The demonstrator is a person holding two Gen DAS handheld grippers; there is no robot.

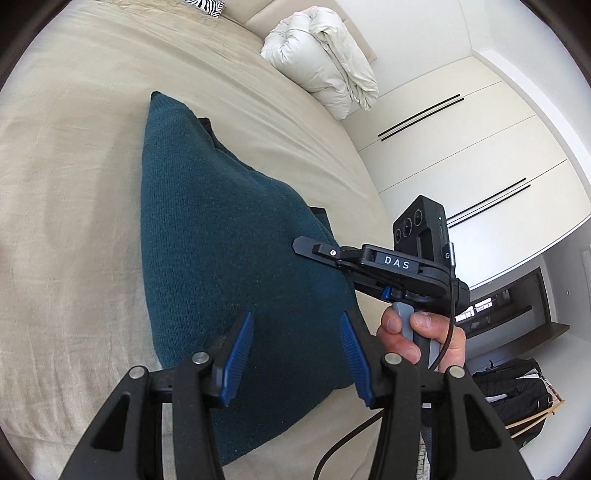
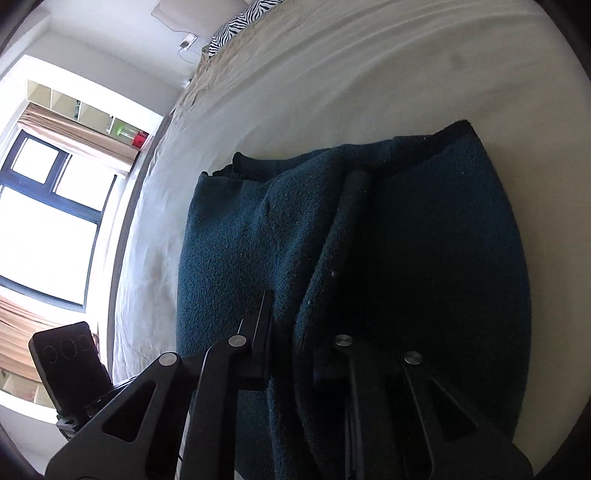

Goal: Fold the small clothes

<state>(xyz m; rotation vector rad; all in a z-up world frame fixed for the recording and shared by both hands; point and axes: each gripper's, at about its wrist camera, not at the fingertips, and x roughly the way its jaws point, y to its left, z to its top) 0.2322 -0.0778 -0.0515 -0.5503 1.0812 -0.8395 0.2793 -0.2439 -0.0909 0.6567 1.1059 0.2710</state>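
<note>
A dark teal knitted garment (image 1: 221, 236) lies folded lengthwise on the beige bed sheet (image 1: 74, 166). My left gripper (image 1: 295, 332) is open, with its blue pads just above the garment's near end and nothing between them. My right gripper (image 1: 317, 251) shows from the side in the left wrist view, at the garment's right edge. In the right wrist view the right gripper (image 2: 291, 325) is closed on a fold of the teal garment (image 2: 424, 240), and the cloth drapes over its right finger. A black layer shows under the garment's far edge.
A crumpled white duvet (image 1: 325, 62) lies at the far right of the bed. A zebra-print pillow (image 2: 236, 26) sits at the head. White wardrobe doors (image 1: 461, 147) stand to the right. A window (image 2: 48, 221) is on the left in the right wrist view.
</note>
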